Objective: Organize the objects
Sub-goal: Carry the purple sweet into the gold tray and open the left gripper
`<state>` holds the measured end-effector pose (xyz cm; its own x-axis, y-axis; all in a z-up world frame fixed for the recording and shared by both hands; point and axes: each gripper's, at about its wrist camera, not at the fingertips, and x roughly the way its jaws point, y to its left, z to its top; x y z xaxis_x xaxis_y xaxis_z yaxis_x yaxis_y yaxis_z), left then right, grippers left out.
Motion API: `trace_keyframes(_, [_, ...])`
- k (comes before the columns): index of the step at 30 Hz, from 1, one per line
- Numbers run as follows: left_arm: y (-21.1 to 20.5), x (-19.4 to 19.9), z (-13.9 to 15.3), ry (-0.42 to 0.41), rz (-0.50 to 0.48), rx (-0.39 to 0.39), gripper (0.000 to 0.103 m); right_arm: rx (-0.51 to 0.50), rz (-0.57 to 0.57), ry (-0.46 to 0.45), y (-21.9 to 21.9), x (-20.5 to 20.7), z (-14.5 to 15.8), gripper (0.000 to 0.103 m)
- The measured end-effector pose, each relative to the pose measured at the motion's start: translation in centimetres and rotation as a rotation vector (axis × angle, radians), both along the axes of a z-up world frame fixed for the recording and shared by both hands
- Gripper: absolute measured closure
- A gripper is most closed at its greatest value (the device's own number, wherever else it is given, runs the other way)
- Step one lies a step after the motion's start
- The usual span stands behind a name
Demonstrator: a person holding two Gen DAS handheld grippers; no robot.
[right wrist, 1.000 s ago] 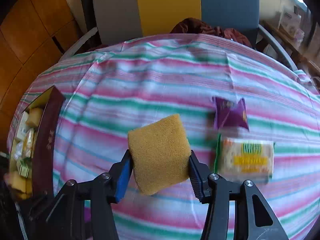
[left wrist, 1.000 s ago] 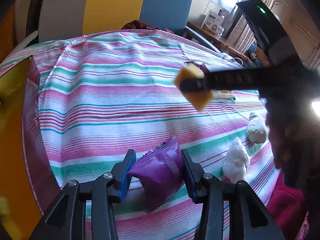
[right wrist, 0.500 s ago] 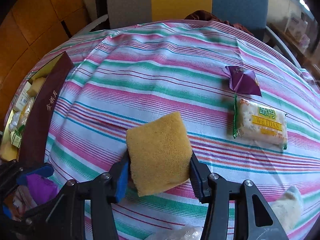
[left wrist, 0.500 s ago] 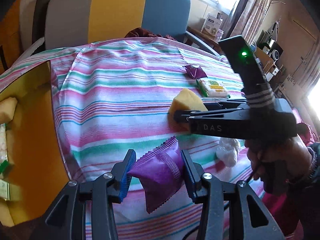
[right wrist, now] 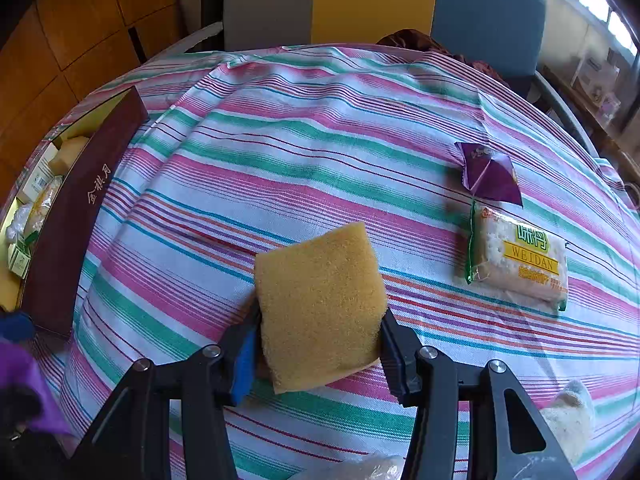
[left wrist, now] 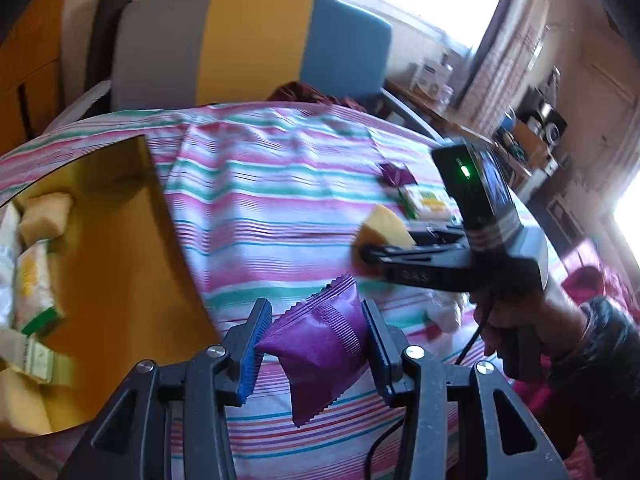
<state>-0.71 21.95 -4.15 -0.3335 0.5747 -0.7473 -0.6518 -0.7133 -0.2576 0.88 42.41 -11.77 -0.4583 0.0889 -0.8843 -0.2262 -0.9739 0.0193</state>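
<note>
Maroon gift box (right wrist: 76, 216) with a gold interior sits at 9 o'clock on the striped tablecloth (right wrist: 280, 152); inside it are yellow sponge blocks (right wrist: 68, 156), small green-and-white cartons (right wrist: 18, 258) and clear-wrapped biscuit packs (left wrist: 34, 292), loosely piled. Left gripper (left wrist: 316, 344) is clamped on a purple snack packet (left wrist: 320, 344), pads pressing both sides, packet off the cloth, just right of the box's gold wall (left wrist: 132, 264). Right gripper (right wrist: 320, 336) is clamped on a yellow sponge (right wrist: 320, 304), which stands tilted above the cloth near the table centre; in the left wrist view that gripper enters from 3 o'clock, lying roughly level, with a hand (left wrist: 520, 320) wrapped round its grip and a dark sleeve behind. Both grippers pitch downward toward the table. On the cloth at 2 o'clock from the sponge: a second purple packet (right wrist: 488, 172), touching a WEIDAN biscuit pack (right wrist: 520, 260) just below it. White fluffy item (right wrist: 568, 416) at 4 o'clock, type unclear. Colour-block chair (right wrist: 372, 0) stands behind the table at 12 o'clock.
</note>
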Motion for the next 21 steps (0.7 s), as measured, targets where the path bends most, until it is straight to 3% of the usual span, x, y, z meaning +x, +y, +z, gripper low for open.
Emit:
trace_keyframes(5, [-3.2, -2.2, 1.1, -0.016, 0.09, 0.026, 0.058, 0.01, 0.002, 0.0, -0.2, 0.0, 0.0, 0.05])
trace_keyframes(11, [-7.5, -8.0, 1.4, -0.081, 0.23, 0.049, 0.058, 0.014, 0.003, -0.002, -0.2, 0.0, 0.0, 0.05])
trace_keyframes(21, [-9.2, -18.0, -0.6, -0.11, 0.356, -0.071, 0.058, 0.026, 0.007, -0.006, -0.2, -0.1, 0.1, 0.05])
